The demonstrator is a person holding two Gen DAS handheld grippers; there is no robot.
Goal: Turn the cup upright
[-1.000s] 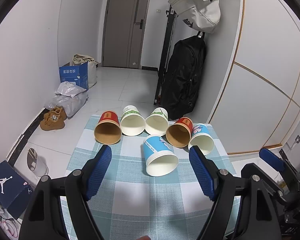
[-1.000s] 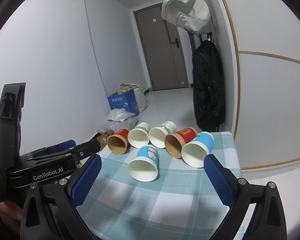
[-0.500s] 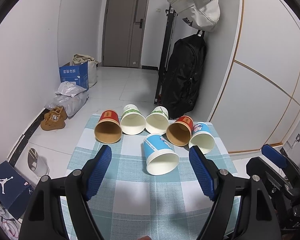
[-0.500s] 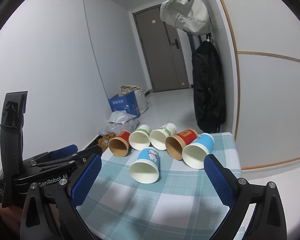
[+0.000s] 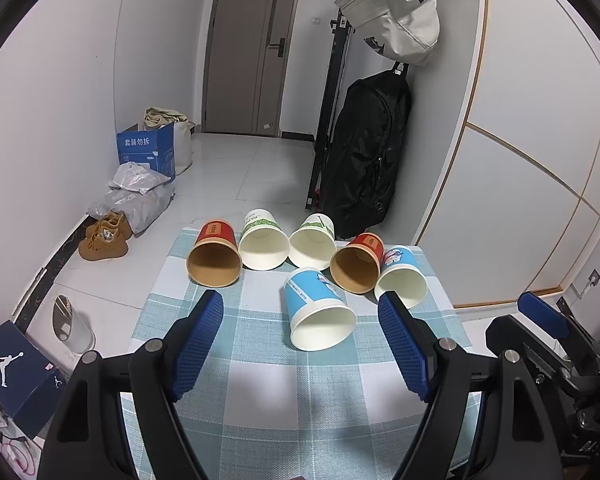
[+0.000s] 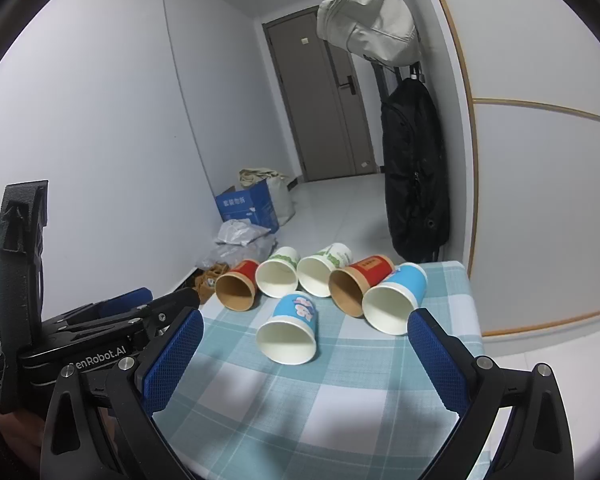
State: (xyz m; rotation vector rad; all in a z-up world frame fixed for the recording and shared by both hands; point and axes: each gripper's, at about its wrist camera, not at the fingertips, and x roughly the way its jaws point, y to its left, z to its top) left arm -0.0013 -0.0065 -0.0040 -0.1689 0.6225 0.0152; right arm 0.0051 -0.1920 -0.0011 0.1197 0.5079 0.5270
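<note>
Several paper cups lie on their sides on a checked tablecloth (image 5: 260, 408), mouths toward me. The nearest is a blue cup (image 5: 318, 314), also in the right wrist view (image 6: 290, 330). Behind it lie a red cup (image 5: 215, 254), two white-green cups (image 5: 263, 246) (image 5: 313, 242), a second red cup (image 5: 357, 263) and a second blue cup (image 5: 401, 282). My left gripper (image 5: 300, 336) is open and empty, just short of the nearest blue cup. My right gripper (image 6: 304, 354) is open and empty, also short of it. The left gripper's body shows in the right view (image 6: 92, 344).
The table's far edge drops to a tiled floor with shoes (image 5: 106, 236), bags (image 5: 136, 196) and a blue box (image 5: 146, 154). A black backpack (image 5: 366, 156) and white bag (image 5: 396, 20) hang by the right wall. The table's right edge (image 6: 474, 312) is close to the cups.
Both grippers have drawn back and risen slightly; the cups sit a little farther off. No cup has moved and both grippers stay open.
</note>
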